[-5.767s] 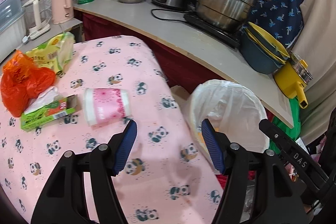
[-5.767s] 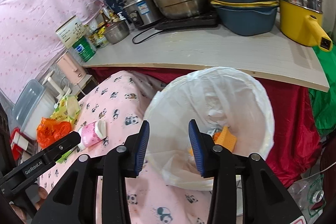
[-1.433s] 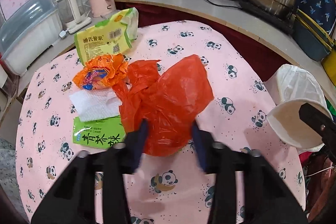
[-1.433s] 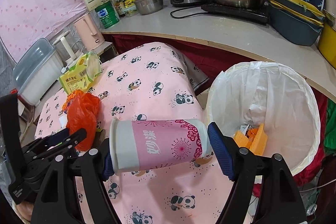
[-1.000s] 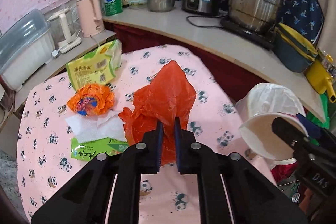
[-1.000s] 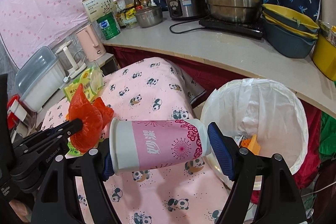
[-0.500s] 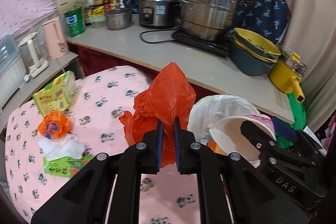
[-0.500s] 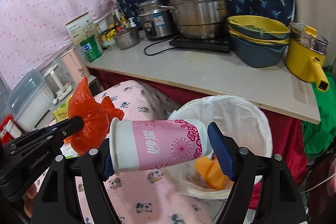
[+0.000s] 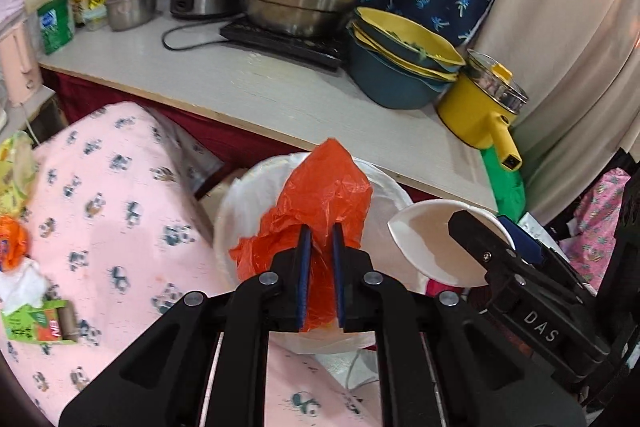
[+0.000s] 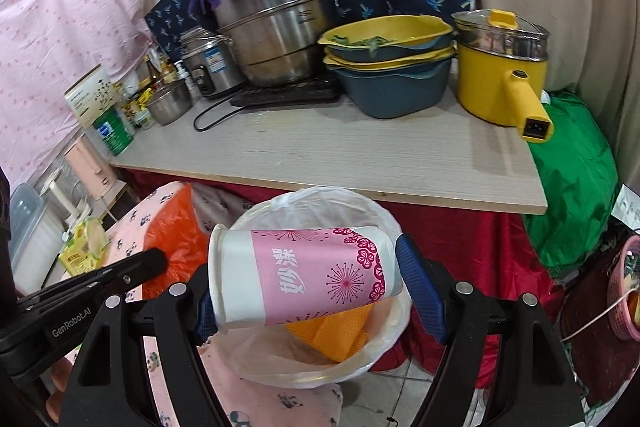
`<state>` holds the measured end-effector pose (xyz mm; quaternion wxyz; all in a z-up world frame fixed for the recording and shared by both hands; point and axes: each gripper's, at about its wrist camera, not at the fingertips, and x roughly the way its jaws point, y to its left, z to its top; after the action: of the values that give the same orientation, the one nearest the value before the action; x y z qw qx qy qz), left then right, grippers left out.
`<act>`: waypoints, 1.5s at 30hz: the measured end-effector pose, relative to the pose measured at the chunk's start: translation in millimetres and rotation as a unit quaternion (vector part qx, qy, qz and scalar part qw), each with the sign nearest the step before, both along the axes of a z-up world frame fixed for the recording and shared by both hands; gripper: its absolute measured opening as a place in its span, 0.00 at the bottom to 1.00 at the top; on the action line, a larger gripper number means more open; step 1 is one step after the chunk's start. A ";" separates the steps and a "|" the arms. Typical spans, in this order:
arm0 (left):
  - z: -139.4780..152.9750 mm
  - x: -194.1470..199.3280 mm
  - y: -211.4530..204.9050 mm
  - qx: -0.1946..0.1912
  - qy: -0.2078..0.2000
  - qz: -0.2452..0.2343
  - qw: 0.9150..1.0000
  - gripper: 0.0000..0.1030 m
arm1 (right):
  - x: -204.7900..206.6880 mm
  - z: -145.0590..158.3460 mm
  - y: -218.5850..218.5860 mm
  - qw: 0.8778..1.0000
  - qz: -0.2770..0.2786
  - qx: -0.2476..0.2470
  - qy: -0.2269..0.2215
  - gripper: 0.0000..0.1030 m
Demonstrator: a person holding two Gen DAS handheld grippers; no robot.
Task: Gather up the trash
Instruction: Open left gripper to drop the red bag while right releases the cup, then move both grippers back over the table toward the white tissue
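The left gripper (image 9: 319, 231) is marked "GenRobot.AI" on its side. Its jaws stand narrow with the orange plastic bag (image 9: 320, 199) between them and have just been opening slightly. The bag hangs over the white-lined trash bin (image 9: 236, 215). The right gripper (image 10: 308, 287), marked "DAS", holds the pink-and-white paper cup (image 10: 304, 277) sideways between wide-set jaws, above the bin opening. The cup carries white Chinese characters. A green carton (image 9: 38, 323) lies on the panda-print surface (image 9: 120, 227); its print is unreadable.
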<state>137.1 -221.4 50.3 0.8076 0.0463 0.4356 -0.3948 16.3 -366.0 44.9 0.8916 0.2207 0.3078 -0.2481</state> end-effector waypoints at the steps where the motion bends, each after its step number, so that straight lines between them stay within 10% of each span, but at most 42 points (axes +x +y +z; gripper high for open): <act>1: -3.8 1.2 -2.6 -0.003 0.011 -0.003 1.000 0.12 | -0.6 -1.5 -2.1 1.000 -0.002 0.000 0.001 0.71; 15: -13.8 23.7 26.8 0.020 -0.010 0.069 0.997 0.53 | 33.3 -20.3 5.4 1.000 0.019 0.006 0.019 0.72; 45: 1.7 32.4 112.0 0.015 -0.041 0.146 0.988 0.64 | 59.8 2.6 69.4 0.997 0.071 -0.010 0.012 0.80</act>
<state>169.4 -109.4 52.0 0.8731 0.0107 0.4102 -0.2634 76.1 -296.6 47.6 0.9056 0.1864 0.3304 -0.1898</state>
